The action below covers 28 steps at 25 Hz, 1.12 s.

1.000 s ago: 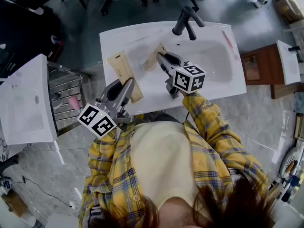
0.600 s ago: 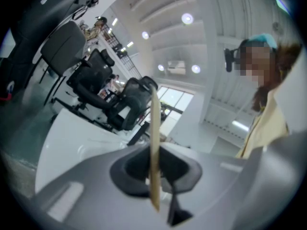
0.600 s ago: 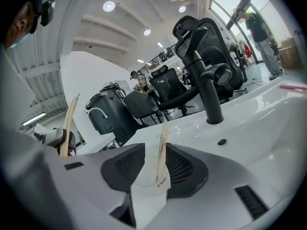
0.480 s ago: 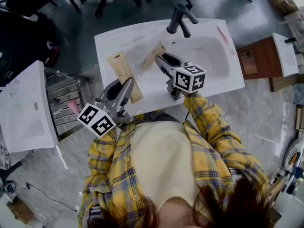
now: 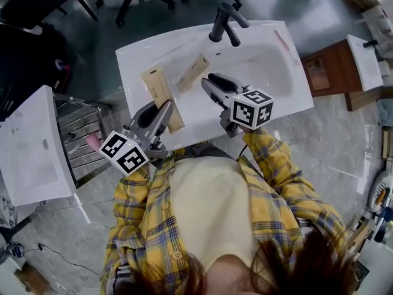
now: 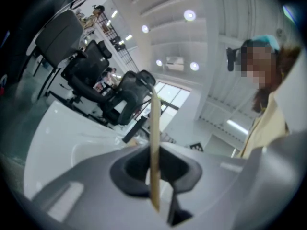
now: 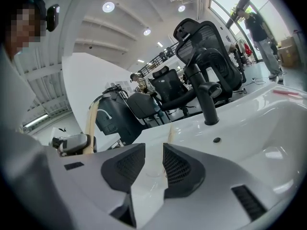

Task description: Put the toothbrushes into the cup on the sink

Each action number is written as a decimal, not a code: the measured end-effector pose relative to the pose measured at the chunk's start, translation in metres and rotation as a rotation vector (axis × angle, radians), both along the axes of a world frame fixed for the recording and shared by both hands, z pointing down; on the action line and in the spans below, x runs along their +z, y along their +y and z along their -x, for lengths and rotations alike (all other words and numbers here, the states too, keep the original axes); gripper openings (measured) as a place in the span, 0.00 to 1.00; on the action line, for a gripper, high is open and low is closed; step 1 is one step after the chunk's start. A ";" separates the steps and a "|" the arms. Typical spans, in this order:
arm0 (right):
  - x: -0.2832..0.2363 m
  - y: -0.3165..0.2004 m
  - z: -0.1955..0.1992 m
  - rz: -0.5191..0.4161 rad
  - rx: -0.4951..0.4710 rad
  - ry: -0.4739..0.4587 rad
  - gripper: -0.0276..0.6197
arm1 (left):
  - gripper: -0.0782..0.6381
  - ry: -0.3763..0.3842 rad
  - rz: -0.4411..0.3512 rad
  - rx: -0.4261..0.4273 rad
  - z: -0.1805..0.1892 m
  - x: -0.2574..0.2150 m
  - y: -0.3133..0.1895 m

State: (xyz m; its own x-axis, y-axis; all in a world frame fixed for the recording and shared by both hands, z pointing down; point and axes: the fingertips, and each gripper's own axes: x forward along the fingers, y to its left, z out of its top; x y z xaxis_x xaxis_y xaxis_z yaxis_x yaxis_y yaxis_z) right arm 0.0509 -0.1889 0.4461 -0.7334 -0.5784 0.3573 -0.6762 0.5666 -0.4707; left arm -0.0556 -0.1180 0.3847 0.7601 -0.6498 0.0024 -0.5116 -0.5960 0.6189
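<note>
Left gripper (image 5: 158,110): clenched on a flat tan box (image 5: 156,88); the box sits edge-on between the pads and reaches out over the left side of the sink (image 5: 270,66)
Second box (image 5: 193,72): lying flat on the sink's rim, left of the basin; near the faucet (image 5: 222,23); touched by neither gripper
Right gripper (image 5: 210,82): released, jaws a narrow gap apart with nothing between them; over the sink's front, pointing towards the faucet; just beside the second box
</note>
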 end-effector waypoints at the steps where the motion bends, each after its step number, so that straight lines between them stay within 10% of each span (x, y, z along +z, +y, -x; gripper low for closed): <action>1: -0.005 0.002 0.001 -0.005 -0.006 -0.012 0.19 | 0.15 -0.002 0.003 0.009 -0.001 0.001 0.000; 28: -0.110 0.066 0.073 -0.047 -0.474 -0.336 0.20 | 0.15 -0.044 0.006 0.345 -0.036 0.001 0.030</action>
State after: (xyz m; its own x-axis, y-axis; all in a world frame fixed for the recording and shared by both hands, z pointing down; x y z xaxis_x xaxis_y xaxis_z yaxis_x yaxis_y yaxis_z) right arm -0.0220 -0.1230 0.3358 -0.9848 -0.1686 0.0420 -0.1613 0.7965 -0.5828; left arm -0.0196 -0.0882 0.3854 0.9339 -0.3548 0.0427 -0.3069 -0.7349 0.6048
